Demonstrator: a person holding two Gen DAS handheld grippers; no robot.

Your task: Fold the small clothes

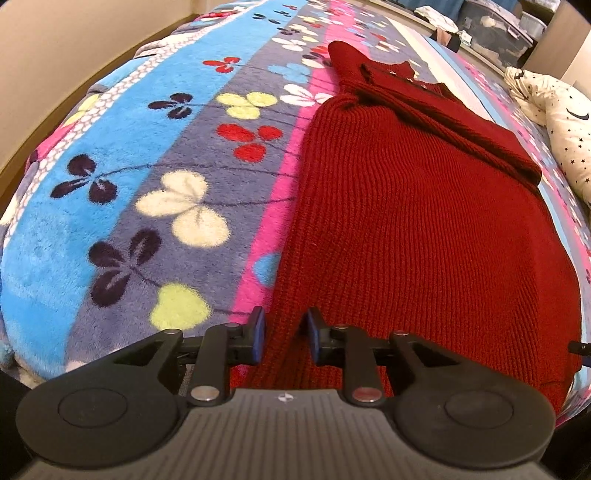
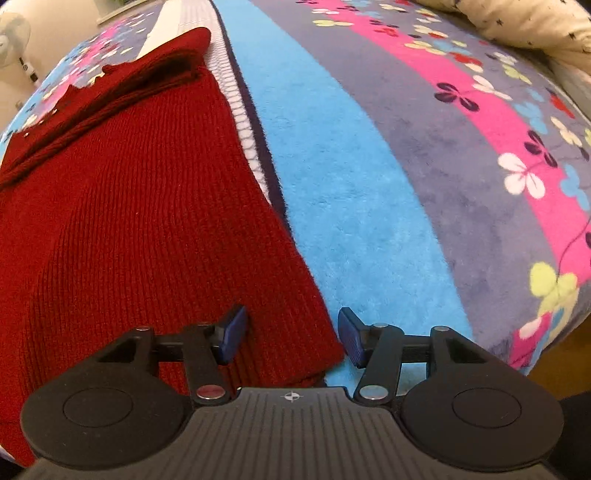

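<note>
It was a home bedroom. A bed filled both views, covered by a fleecy striped blanket in blue, grey and pink with clover flowers. Beside the blanket lay a cream star-printed pillow, and beyond it stood clear plastic storage boxes.

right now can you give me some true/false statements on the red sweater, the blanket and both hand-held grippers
1. The dark red ribbed knit sweater lies on a fleece blanket with flower prints. True.
2. The left hand-held gripper is clamped shut with nothing between its fingers. False: its jaws stand slightly apart, with the sweater's bottom edge between them.
3. The right hand-held gripper is open. True.
4. The sweater's sleeves are spread out flat to both sides. False: the sleeves are folded in over the body.
5. A cream star-print pillow lies on the bed. True.
</note>
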